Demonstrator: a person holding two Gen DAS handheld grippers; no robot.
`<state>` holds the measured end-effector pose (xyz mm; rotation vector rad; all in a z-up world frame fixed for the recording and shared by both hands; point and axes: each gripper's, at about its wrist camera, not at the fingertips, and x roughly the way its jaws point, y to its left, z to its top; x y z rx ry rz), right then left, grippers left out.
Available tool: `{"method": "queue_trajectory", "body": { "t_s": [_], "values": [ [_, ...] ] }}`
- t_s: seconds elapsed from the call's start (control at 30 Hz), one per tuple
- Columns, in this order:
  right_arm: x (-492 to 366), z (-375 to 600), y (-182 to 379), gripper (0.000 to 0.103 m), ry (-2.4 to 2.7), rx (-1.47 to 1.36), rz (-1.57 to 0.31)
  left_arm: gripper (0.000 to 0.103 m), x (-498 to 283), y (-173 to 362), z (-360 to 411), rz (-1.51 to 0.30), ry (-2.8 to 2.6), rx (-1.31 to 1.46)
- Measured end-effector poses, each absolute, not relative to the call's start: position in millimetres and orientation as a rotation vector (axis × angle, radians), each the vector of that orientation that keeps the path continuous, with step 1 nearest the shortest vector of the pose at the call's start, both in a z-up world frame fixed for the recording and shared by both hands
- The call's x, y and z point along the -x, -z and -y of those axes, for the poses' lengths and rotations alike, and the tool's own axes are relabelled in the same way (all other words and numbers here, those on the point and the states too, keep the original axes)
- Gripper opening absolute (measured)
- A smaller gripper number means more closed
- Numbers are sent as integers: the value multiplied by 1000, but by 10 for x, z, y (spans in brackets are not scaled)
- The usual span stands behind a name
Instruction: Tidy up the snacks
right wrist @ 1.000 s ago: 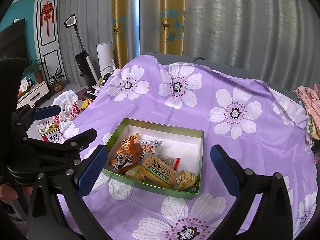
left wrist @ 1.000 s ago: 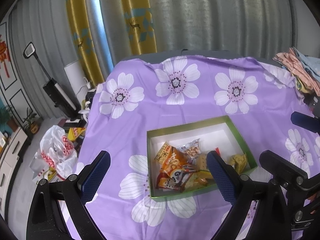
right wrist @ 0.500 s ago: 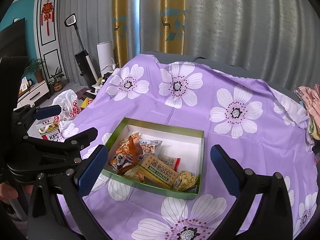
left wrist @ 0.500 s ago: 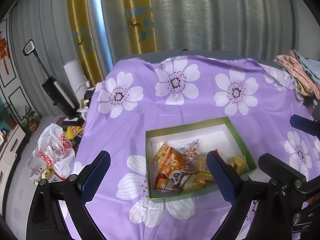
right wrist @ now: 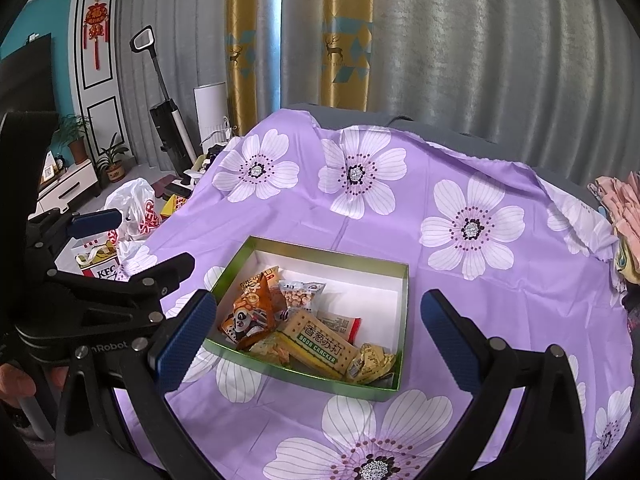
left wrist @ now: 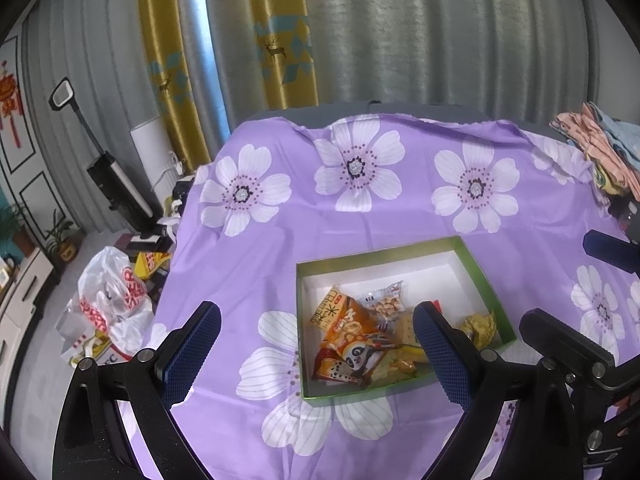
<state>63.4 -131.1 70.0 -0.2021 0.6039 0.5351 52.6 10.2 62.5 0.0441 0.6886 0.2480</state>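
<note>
A green box with a white inside [left wrist: 460, 244] [right wrist: 328, 250] sits on the purple flowered cloth. Several snacks lie in its near part: an orange panda bag [left wrist: 352, 348] [right wrist: 250, 314], a clear peanut pack [left wrist: 384, 300] [right wrist: 300, 294], a soda cracker pack [right wrist: 322, 344] and a yellow wrapped piece [left wrist: 480, 326] [right wrist: 370, 360]. My left gripper [left wrist: 316, 352] is open and empty, held above the box's near left side. My right gripper [right wrist: 316, 340] is open and empty, above the box's near edge. Each gripper shows at the edge of the other's view.
The purple flowered cloth [left wrist: 360, 208] covers the table. Folded clothes [left wrist: 600, 148] lie at the far right edge. On the floor to the left are plastic bags [left wrist: 112, 300], a KFC bag [right wrist: 98, 264] and a stick vacuum [right wrist: 168, 120]. Curtains hang behind.
Both grippers have drawn back and up slightly; the box sits a little lower and smaller in view. Both stay open and empty.
</note>
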Motion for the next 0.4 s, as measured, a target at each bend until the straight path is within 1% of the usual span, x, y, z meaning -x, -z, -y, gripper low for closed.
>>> {"method": "queue_trajectory", "body": {
  "t_s": [0.4],
  "values": [
    [-643, 1303, -754, 103, -538, 210, -596, 97, -522, -648, -124, -688, -253, -40]
  ]
}}
